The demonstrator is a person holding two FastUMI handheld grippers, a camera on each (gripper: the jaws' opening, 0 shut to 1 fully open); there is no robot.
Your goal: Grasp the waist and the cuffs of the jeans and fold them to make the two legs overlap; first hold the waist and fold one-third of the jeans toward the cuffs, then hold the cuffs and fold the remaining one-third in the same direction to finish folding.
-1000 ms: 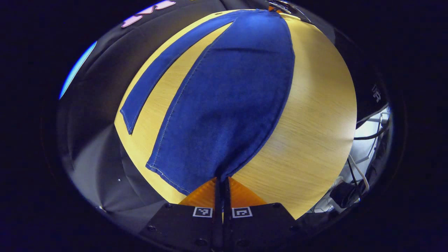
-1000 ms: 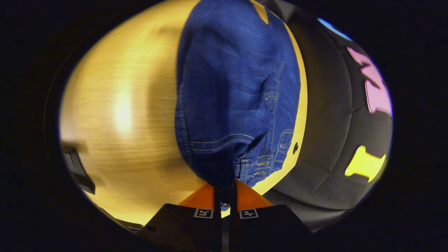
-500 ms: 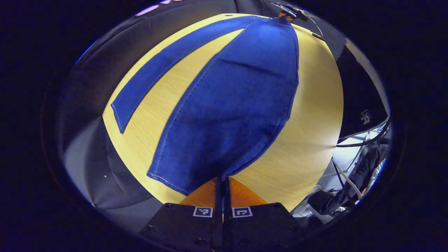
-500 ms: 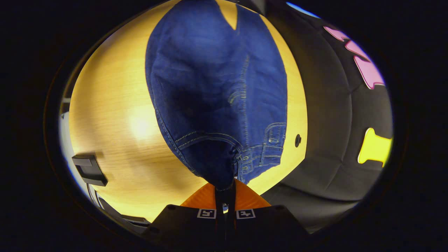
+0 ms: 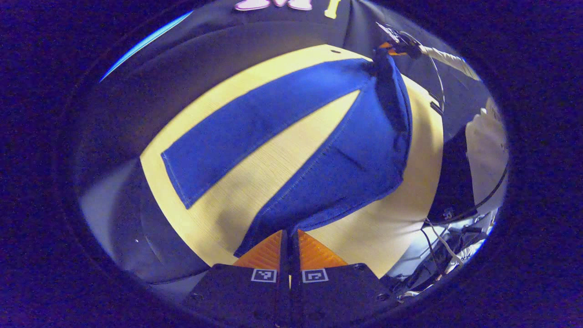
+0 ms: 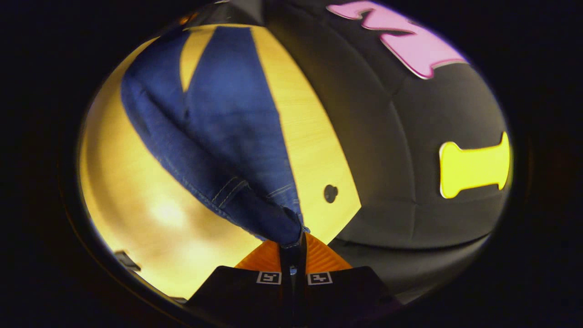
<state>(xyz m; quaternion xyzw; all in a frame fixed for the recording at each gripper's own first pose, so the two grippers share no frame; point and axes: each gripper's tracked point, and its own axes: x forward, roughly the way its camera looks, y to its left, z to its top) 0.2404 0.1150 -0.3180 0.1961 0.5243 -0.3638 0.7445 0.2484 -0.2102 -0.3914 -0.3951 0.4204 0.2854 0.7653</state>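
Blue jeans (image 5: 346,168) lie spread on a light wooden table (image 5: 401,228). In the left gripper view my left gripper (image 5: 289,232) is shut on the cuff of the near leg, which hangs lifted off the table, while the other leg (image 5: 255,127) lies flat to the left. Far off at the top, the right gripper (image 5: 395,45) holds the waist raised. In the right gripper view my right gripper (image 6: 292,242) is shut on the waist of the jeans (image 6: 227,136), and the fabric slopes down from it toward the table (image 6: 136,200).
Black cloth walls (image 6: 410,182) close the booth behind and beside the table. The tabletop has a small round hole (image 6: 330,193) near its edge. Cables and white gear (image 5: 451,246) sit beyond the table's right edge in the left gripper view.
Both grippers rose and carried their hold on the jeans upward. The held leg now stands on edge off the table, and the waist side is lifted and swung toward the flat leg.
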